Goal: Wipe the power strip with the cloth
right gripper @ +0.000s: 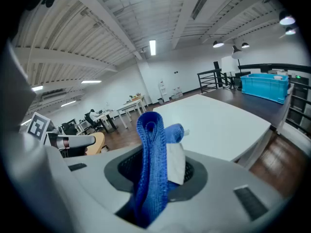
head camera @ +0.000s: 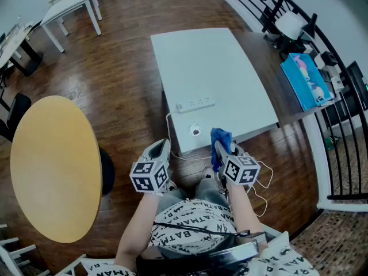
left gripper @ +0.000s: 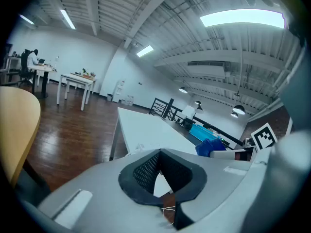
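Landmark: white table (head camera: 218,62); every place below was taken from it.
Power strip (head camera: 195,104): lay flat on the table, close to its near edge and left of the table's middle. Its cable ran off the left end and down over that edge.
Strip long axis: roughly parallel to the table's near edge, right end tipped slightly away from me.
Right gripper (head camera: 220,151): hung at the table's near edge, jaws clamped on the blue cloth (right gripper: 150,169). The folded cloth stood up out of the jaws.
Left gripper (head camera: 161,150): hung just off the near edge, left of the strip. Its own view showed the jaws pressed together with nothing between them (left gripper: 163,178).
Key relation: the strip lay ahead of the right gripper and a little to its left, further in over the table. I judged the cloth hand the nearer of the two.
Task state: cloth not yet on the strip; no wiping begun, by my reading.
Next move, my judgement: reach forward and left, bring the cloth down on the strip, then wipe along its length.
Risk: the light strip could slide; the empty hand might steady it.
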Demonstrator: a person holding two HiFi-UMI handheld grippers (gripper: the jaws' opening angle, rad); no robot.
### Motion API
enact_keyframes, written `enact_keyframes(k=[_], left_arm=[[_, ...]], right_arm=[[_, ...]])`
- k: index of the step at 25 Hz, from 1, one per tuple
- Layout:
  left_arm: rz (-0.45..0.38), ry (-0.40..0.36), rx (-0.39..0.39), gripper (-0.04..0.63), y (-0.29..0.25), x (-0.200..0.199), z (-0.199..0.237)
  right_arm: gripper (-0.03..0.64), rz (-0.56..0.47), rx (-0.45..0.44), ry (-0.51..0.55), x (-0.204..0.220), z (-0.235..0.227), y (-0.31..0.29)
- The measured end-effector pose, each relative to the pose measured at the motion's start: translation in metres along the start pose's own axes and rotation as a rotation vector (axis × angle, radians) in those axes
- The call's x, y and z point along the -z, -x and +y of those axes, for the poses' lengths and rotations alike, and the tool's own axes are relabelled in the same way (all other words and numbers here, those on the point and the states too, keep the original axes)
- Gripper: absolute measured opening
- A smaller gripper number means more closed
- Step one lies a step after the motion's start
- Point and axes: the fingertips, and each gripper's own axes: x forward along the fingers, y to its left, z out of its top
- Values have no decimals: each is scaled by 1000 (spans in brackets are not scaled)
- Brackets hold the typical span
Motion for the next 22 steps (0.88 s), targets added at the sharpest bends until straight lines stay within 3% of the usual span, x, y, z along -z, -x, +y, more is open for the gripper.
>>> enact_keyframes(k=[14, 22], left_arm=[[15, 4, 27, 0, -5, 0, 1], [39, 13, 18, 0, -22, 4, 6]], right_arm=[[126, -12, 40, -9, -1, -2, 4], [126, 2, 21, 9, -7, -7, -15]])
